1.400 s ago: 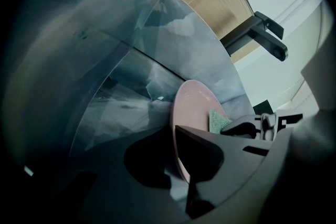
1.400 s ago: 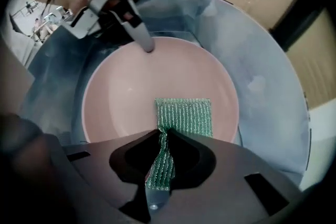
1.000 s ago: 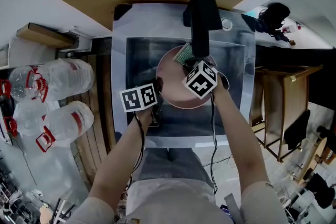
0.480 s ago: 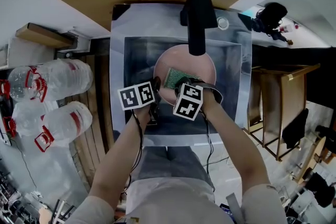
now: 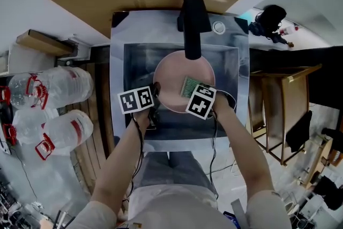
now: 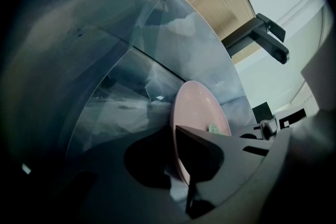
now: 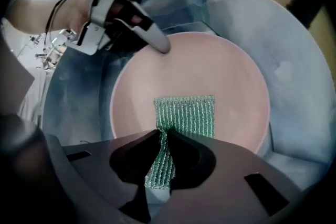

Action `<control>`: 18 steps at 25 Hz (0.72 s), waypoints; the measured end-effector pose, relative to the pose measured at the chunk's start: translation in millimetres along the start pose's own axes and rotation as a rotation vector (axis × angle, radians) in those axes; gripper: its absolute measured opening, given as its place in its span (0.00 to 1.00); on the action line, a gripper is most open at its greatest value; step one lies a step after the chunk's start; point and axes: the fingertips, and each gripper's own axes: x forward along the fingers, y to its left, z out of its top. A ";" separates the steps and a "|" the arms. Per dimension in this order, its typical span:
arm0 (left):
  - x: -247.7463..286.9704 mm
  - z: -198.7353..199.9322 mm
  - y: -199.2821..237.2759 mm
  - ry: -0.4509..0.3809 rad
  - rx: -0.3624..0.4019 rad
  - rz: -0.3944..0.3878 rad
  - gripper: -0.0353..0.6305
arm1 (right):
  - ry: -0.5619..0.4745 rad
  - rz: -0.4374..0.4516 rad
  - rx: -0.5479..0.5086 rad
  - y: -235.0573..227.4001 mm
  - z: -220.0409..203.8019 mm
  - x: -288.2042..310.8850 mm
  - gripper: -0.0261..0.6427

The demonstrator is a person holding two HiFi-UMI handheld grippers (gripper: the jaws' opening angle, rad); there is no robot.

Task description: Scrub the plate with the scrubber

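The round pink plate (image 5: 177,75) sits inside the stainless steel sink basin (image 5: 136,59), below the black faucet spout (image 5: 192,19) that reaches over its far rim. From the head view the plate shows its full face upward; whether its underside rests on the basin floor cannot be told.

The left tool (image 6: 181,165) is clamped on the plate's left rim. Its jaws stand almost together, one on the upper face and one beneath, with the thin edge of the plate pinched between them.

The right tool (image 7: 161,136) points steeply down over the near right part of the plate. Its jaws are closed on the rectangular green mesh scrubber (image 7: 189,113), gripping one crumpled end. The free end of the scrubber spreads flat against the plate's pink face, just inside the near rim.

The two tools are near each other, on opposite sides of the plate. Clear plastic water jugs with red handles (image 5: 59,110) lie on the floor to the left of the sink, well apart from the work.
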 end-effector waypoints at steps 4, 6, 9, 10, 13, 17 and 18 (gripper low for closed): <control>-0.6 0.0 0.1 -0.004 -0.004 -0.003 0.10 | -0.062 -0.203 0.102 -50.7 2.1 -8.4 0.17; 0.4 -1.2 -0.9 -0.001 0.009 -0.002 0.11 | -0.113 -0.273 0.138 -69.3 10.6 -11.6 0.17; 1.5 -2.8 -2.0 0.002 0.031 0.014 0.11 | -0.201 -0.332 0.183 -88.1 29.4 -15.0 0.17; 1.6 -2.3 -2.1 0.001 0.034 0.018 0.11 | -0.233 -0.330 0.186 -90.1 38.1 -15.7 0.17; 2.1 -0.9 -2.2 0.000 0.076 0.035 0.11 | -0.325 -0.264 0.179 -83.1 64.5 -15.7 0.17; -0.3 -2.0 -3.5 0.009 0.158 0.082 0.12 | -0.377 -0.150 0.134 -52.7 83.2 -14.0 0.17; -1.6 -2.6 -5.5 0.010 0.165 0.082 0.12 | -0.383 -0.140 0.150 -46.9 84.0 -15.1 0.17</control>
